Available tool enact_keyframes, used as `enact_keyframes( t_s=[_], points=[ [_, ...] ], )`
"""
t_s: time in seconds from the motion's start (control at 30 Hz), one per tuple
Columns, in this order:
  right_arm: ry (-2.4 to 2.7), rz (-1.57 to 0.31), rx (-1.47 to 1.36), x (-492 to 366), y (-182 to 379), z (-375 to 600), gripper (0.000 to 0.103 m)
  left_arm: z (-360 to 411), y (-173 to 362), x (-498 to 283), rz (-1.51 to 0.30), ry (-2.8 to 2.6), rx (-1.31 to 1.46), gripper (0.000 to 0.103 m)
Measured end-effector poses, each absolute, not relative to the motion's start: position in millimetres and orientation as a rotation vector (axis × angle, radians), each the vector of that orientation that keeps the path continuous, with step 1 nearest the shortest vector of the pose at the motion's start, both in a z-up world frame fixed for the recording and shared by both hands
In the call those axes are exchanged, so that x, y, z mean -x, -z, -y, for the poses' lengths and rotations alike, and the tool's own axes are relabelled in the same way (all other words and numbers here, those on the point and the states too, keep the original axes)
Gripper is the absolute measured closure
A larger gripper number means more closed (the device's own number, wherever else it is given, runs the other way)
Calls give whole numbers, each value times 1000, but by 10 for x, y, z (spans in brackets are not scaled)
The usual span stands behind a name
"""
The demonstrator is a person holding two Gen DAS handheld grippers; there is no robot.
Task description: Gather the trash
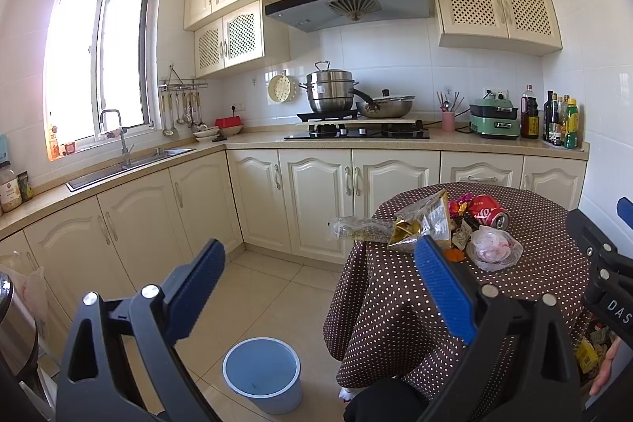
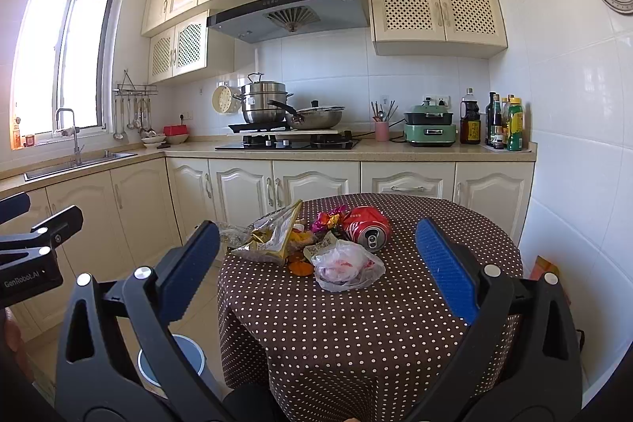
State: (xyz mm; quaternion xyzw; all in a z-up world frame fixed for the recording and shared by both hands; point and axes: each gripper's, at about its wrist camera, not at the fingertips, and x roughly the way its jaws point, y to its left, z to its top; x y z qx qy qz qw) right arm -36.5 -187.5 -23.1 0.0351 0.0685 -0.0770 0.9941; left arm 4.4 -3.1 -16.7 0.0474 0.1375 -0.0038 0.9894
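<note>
can on table, bin left

Trash heaped on the bench

Red can on its side, crumpled clear bag, gold wrapper; blue bin on the floor.

Two wrist fisheye views, both facing the kitchen's stove wall from beside the round bench.

The left wrist view looks from the bench's left, with the bench at lower right and the blue bin on the floor below. The right wrist view sits nearer and roughly square to the bench, looking slightly down. Both share the bench, its trash pile, the bin, the stove and the sink corner.
</note>
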Motion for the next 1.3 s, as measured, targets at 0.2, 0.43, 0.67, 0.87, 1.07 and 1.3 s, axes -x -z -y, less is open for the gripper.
enact_keyframes(
  t_s=[0.2,0.43,0.67,0.87,1.07,1.3],
  points=[
    [153,-146,-73,330,313,1881,6,102,264,-58,-281,10,-100,8],
    [166,-198,-54,173,543,1892,6,80,308,-216,-326,36,-102,8],
    [228,-302,-91,-207,759,2194,6,154,622,-799,-512,167,-78,8],
    [232,-428,-86,-722,1037,2355,6,419,943,-1263,-605,249,-133,8],
    [185,-544,-58,-1315,1202,2338,6,526,1117,-1581,-654,276,-164,8],
    [149,-668,-109,-1834,1345,2526,24,550,1232,-2020,-701,325,-130,8]
  ],
)
